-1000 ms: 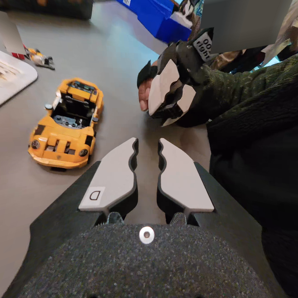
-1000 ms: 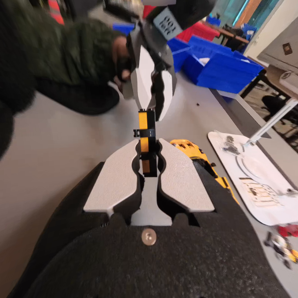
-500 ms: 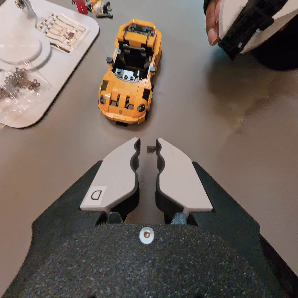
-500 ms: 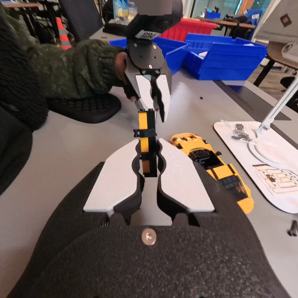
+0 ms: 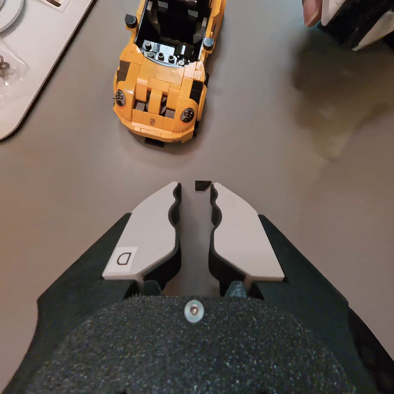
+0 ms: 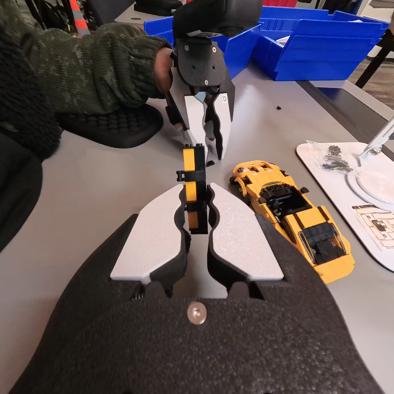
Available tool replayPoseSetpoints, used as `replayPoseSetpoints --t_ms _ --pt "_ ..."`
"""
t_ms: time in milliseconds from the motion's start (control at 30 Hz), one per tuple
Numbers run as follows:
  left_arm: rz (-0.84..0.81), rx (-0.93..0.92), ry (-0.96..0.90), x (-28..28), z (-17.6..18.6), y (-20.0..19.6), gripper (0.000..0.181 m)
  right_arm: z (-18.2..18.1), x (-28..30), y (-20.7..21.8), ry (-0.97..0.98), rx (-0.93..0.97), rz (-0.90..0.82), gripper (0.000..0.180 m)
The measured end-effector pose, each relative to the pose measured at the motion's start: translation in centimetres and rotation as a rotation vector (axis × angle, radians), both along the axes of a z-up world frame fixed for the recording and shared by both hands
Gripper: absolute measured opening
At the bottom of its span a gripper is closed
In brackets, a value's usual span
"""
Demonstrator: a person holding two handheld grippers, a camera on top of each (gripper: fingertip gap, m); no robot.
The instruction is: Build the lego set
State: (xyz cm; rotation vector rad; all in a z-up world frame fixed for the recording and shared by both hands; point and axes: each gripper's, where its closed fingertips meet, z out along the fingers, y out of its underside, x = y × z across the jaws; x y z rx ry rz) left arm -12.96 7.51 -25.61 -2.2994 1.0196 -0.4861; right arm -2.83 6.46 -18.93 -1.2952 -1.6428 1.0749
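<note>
Left tongs (image 5: 195,186) now tipped down over surface (image 5: 266,191), drawn in on small black piece (image 5: 202,186) at 12 o'clock, just off their tips; a second ago they faced right tongs in air. Reads as pickup of next brick. Gap narrow, nothing gripped; piece lies beside right-hand tip, contact unclear. Yellow lego car (image 5: 162,85) farther at 12, nose toward camera, cockpit open. Right tongs (image 6: 196,187) unchanged: clamped on yellow-and-black strip assembly (image 6: 194,191), upright, car at their 3 o'clock

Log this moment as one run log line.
right claw: shut on yellow-black lego piece | left claw: open over small black piece | yellow car: on table, roofless
</note>
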Motion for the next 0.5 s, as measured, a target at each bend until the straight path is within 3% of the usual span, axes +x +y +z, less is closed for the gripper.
replayPoseSetpoints --t_ms 500 --pt "-0.044 0.044 0.052 0.36 -0.12 -0.20 0.012 0.06 0.08 0.28 0.000 -0.007 -0.019 0.017"
